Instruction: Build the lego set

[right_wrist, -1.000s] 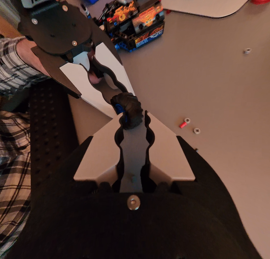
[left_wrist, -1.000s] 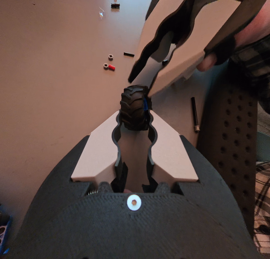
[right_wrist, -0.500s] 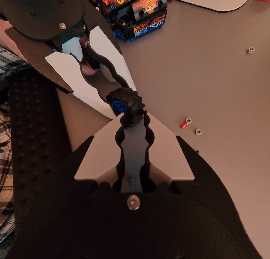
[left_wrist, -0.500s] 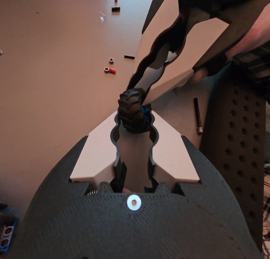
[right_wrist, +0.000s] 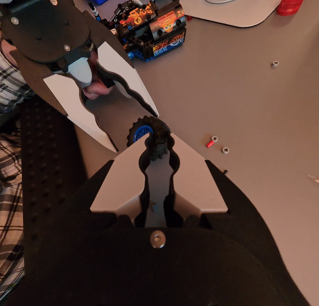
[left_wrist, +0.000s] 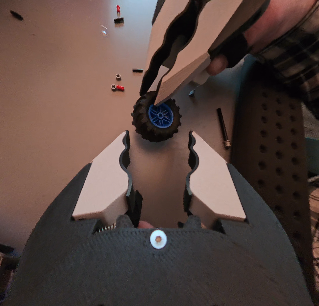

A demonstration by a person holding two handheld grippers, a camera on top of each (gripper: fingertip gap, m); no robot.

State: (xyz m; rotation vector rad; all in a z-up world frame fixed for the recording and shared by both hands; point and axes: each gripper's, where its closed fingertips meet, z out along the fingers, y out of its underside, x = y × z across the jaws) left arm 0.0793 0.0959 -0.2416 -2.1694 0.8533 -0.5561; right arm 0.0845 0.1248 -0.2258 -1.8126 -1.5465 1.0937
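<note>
A black knobbly wheel (left_wrist: 156, 116) with a blue rim is just beyond my left gripper (left_wrist: 158, 133), which is open and empty, its fingertips on either side of the wheel and clear of it. My right gripper (right_wrist: 158, 136) is shut on the tyre of the wheel (right_wrist: 148, 130), pinching its edge. In the left wrist view the right gripper (left_wrist: 149, 95) comes down from the upper right onto the top of the tyre. The left gripper (right_wrist: 136, 132) shows open in the right wrist view. The part-built lego vehicle (right_wrist: 151, 32) stands at the back of the table.
Small loose parts lie on the table: a red pin with a grey bush (left_wrist: 118, 87), a grey bush (left_wrist: 118, 76), black pins (left_wrist: 119, 19), a long black axle (left_wrist: 222, 126). A dark perforated surface (left_wrist: 269, 142) lies right. A red cup (right_wrist: 291, 1) stands on a grey mat (right_wrist: 233, 13). My left and right fingertips are right by each other. It is some 7 centimetres from my left tips to the long black axle (left_wrist: 222, 126).
My left gripper has opened and let go of the wheel. My right gripper has closed on the tyre, and the wheel has turned so its blue rim faces the left camera.
</note>
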